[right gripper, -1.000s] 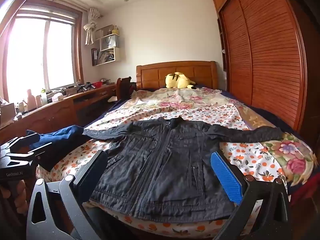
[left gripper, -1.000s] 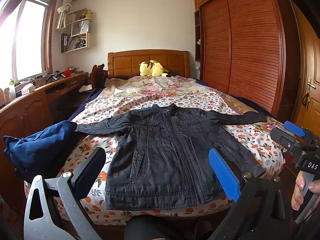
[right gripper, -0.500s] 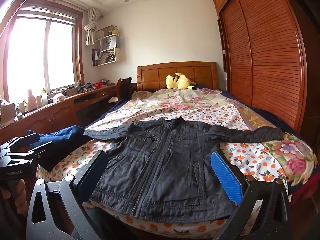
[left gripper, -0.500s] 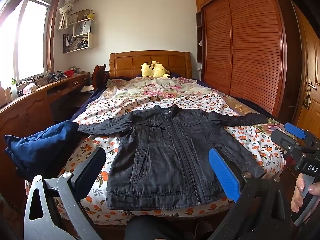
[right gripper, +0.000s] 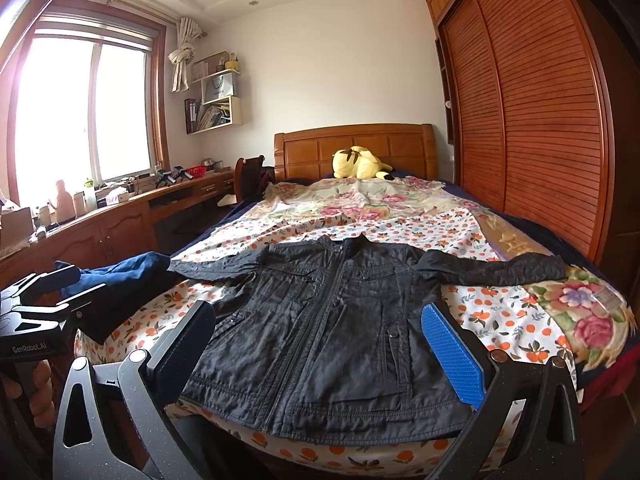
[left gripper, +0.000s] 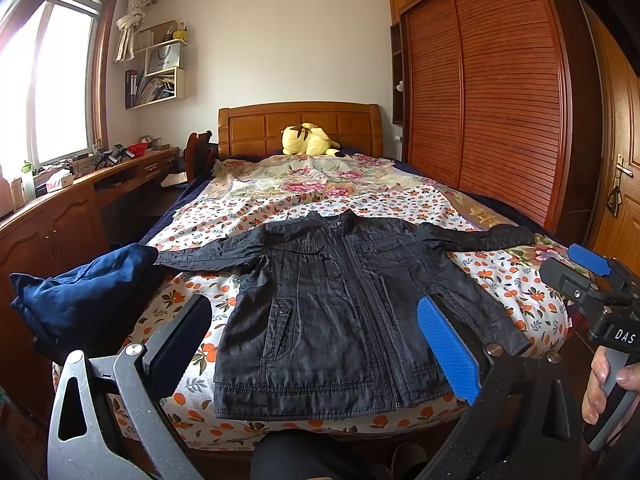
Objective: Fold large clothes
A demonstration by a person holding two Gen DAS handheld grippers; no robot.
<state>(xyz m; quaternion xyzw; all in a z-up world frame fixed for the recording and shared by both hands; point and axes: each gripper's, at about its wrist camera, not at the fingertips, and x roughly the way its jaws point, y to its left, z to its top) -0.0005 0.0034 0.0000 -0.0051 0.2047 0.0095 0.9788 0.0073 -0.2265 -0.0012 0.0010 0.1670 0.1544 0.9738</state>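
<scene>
The black jacket is lying flat, zipped, across the bed's foot; both grippers, left and right, are hovering wide open, holding nothing; I'd be pinching a sleeve cuff first

Cloth on cloth, framed by glossy wood.
Dark jacket of crinkled, faintly sheened woven cloth — stitched seams, small metal snaps; printed cotton bedspread, matt; plush yellow toy; limp blue garment, matt; varnished slatted wardrobe and headboard; fingers of ribbed blue pad on matt black plastic.
</scene>
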